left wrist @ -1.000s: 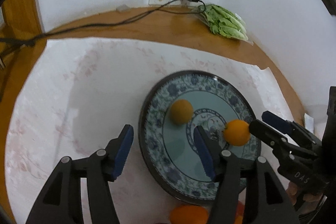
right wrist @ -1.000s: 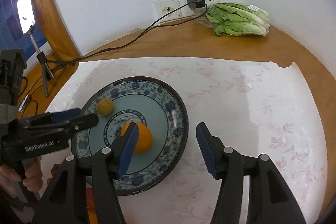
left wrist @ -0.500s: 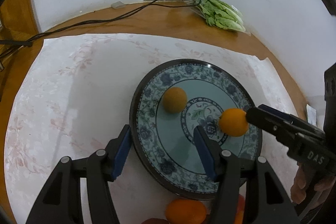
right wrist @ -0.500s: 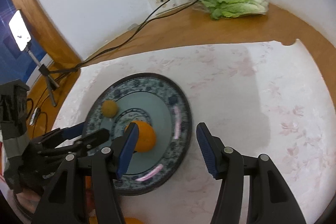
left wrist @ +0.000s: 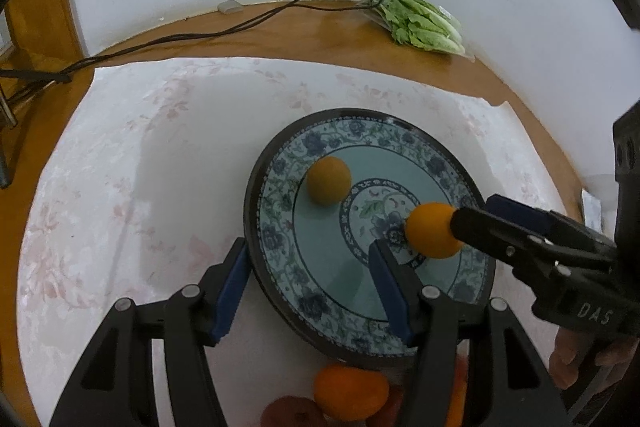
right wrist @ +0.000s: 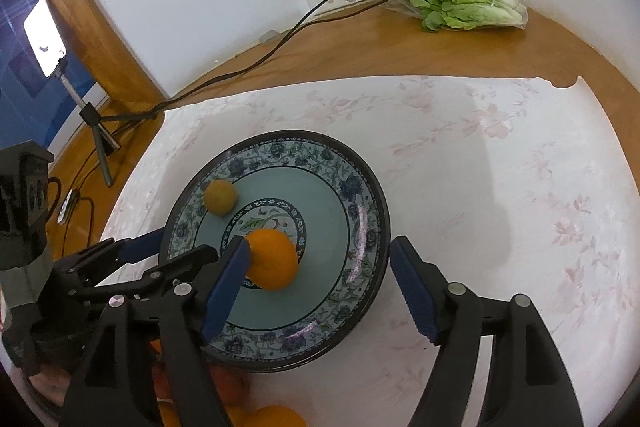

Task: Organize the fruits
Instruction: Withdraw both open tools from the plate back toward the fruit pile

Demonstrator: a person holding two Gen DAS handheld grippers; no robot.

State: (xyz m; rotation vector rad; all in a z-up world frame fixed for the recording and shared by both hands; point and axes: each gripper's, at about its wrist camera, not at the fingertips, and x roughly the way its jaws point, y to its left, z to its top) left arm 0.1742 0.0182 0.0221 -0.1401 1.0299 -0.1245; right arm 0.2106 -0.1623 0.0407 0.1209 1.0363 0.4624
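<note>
A blue-patterned plate (left wrist: 280, 227) (right wrist: 360, 211) lies on the pale floral cloth. On it are a dull yellow fruit (left wrist: 329, 179) (right wrist: 220, 196) and a bright orange (left wrist: 434, 230) (right wrist: 273, 259). My left gripper (left wrist: 312, 291) is open and empty, straddling the plate's near-left rim. My right gripper (right wrist: 320, 291) is open and empty over the plate's near side; its left pad stands beside the orange. Loose fruit lies by the plate's near edge: an orange (left wrist: 350, 391) (right wrist: 276, 417) and reddish fruit (left wrist: 292, 413) (right wrist: 230, 385).
A bag of lettuce (left wrist: 422, 23) (right wrist: 464, 1) lies on the wooden table at the back right. A black cable (left wrist: 192, 39) (right wrist: 280, 45) runs from a wall plug along the table. A lit phone on a tripod (right wrist: 44, 37) stands at the left.
Both views have shifted a little. The right gripper has drawn back so the orange sits beside its left pad. The fruits on the plate have not moved.
</note>
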